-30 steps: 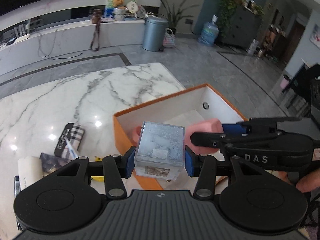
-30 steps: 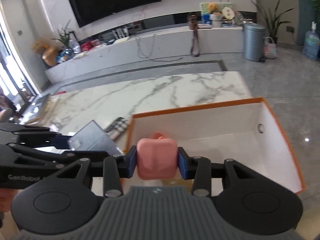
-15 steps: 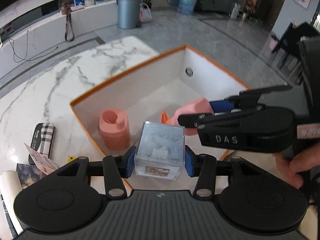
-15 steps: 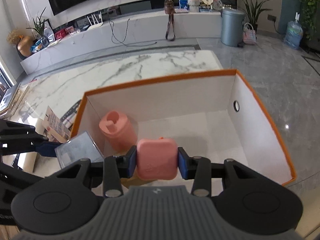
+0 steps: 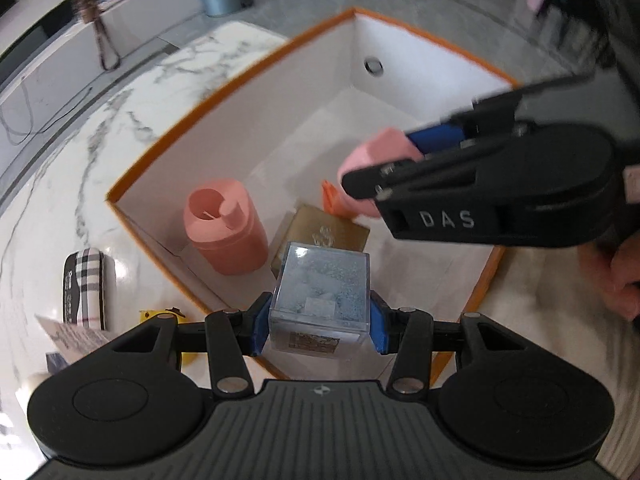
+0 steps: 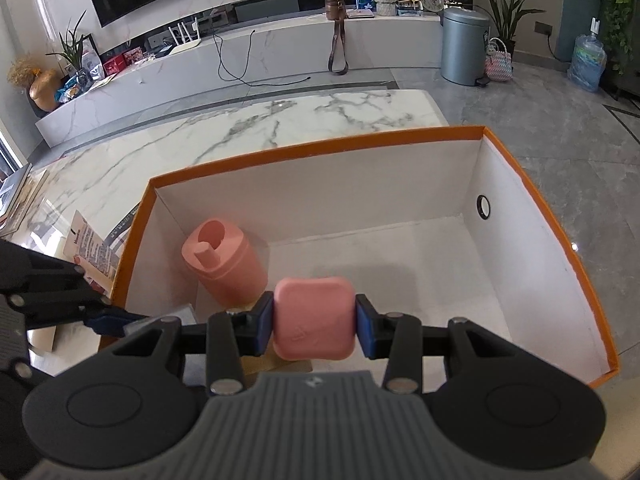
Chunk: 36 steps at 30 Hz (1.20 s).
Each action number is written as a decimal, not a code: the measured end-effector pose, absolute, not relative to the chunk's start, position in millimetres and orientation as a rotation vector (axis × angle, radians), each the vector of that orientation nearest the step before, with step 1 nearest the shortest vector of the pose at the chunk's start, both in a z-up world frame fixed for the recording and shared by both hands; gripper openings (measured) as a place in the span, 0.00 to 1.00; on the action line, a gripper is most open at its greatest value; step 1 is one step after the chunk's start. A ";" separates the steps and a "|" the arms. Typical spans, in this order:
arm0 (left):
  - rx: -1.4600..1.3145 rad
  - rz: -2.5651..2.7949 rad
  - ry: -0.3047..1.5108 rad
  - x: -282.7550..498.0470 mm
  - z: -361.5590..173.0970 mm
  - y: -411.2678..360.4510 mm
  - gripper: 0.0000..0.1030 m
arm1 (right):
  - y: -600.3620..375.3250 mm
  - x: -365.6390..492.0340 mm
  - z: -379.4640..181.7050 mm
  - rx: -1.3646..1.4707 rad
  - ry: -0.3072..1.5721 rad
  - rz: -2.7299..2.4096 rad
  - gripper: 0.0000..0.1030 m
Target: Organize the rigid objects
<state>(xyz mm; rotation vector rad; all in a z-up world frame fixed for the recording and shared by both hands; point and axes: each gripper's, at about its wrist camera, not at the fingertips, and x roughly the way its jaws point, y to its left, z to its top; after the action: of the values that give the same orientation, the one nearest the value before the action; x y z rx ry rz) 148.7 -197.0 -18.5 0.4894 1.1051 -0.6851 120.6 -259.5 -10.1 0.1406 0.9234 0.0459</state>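
Living room, white marble worktop with grey veining, TV wall and low shelf behind. Orange box with white inside sits on the worktop, open top. In it: pink cylinder container upright near the left corner, gold box lying flat on the floor of the box beside it.

Left hand-held gripper clenched on a clear plastic cube, blue pads on both sides, cube held above the near edge of the orange box, over the gold box. Right hand-held gripper clenched on a pink rounded case, held over the box interior just right of the pink cylinder container.

Left wrist view only: plaid case and a yellow item, partly hidden, on the worktop left of the box, also the person's fingers on the right tool. Right wrist view only: bin, water jug, plants. Gold box mostly hidden in the right wrist view.
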 end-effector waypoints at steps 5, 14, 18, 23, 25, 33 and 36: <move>0.647 -0.688 1.092 148.8 -26.1 -211.4 0.54 | -262.5 124.1 -14.7 0.152 0.929 0.044 0.41; 0.824 -0.722 1.136 155.2 -37.9 -209.6 0.53 | -260.6 127.6 -22.4 0.199 0.948 0.077 0.41; 0.870 -0.717 1.160 159.1 -47.3 -201.8 0.53 | -255.0 129.0 -23.2 0.192 0.942 0.085 0.41; 0.887 -0.741 1.190 163.8 -52.3 -203.3 0.56 | -251.5 129.7 -23.5 0.186 0.944 0.098 0.41; 0.910 -0.731 1.188 165.8 -56.0 -205.7 0.60 | -251.9 130.4 -23.4 0.184 0.944 0.098 0.41; 0.888 -0.704 1.144 162.0 -55.1 -203.5 0.71 | -250.5 130.1 -24.4 0.174 0.943 0.098 0.41; 0.837 -0.698 1.115 159.2 -45.8 -195.4 0.71 | -249.2 128.4 -24.6 0.164 0.951 0.101 0.41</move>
<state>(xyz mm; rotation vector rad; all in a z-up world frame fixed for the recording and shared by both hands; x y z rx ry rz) 159.2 -195.4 -45.8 0.8372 1.1152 -0.6978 128.4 -249.2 -24.6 0.1643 0.9508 0.1009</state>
